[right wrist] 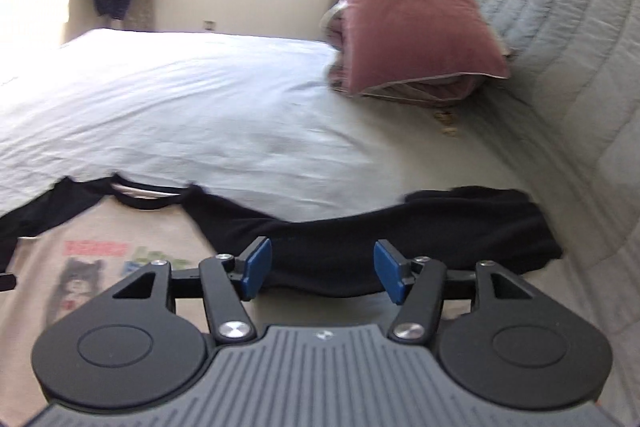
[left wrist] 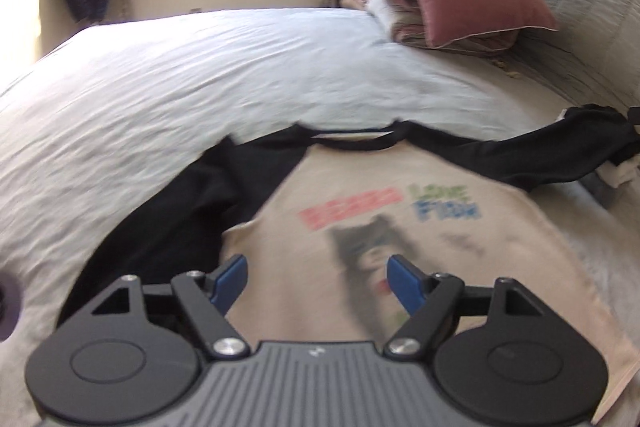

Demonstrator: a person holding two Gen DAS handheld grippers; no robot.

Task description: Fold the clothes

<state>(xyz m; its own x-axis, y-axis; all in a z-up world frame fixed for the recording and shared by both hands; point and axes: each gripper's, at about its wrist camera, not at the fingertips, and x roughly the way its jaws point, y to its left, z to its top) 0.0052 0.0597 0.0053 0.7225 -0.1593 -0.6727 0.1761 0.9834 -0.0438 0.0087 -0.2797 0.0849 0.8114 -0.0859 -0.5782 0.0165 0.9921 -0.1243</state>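
left tongs (left wrist: 316,281) hanging agape over shirt (left wrist: 360,247) chest, gripping nothing | one shirt lying flat, print up, on near bed (left wrist: 200,67) | left view alone showing left sleeve (left wrist: 180,219) | right tongs (right wrist: 322,273) gaping empty above right sleeve (right wrist: 420,235) | one pink pillow (right wrist: 412,15) leaning far right

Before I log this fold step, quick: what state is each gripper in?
Left gripper: open, empty, above the shirt body.
Right gripper: open, empty, above the black sleeve.
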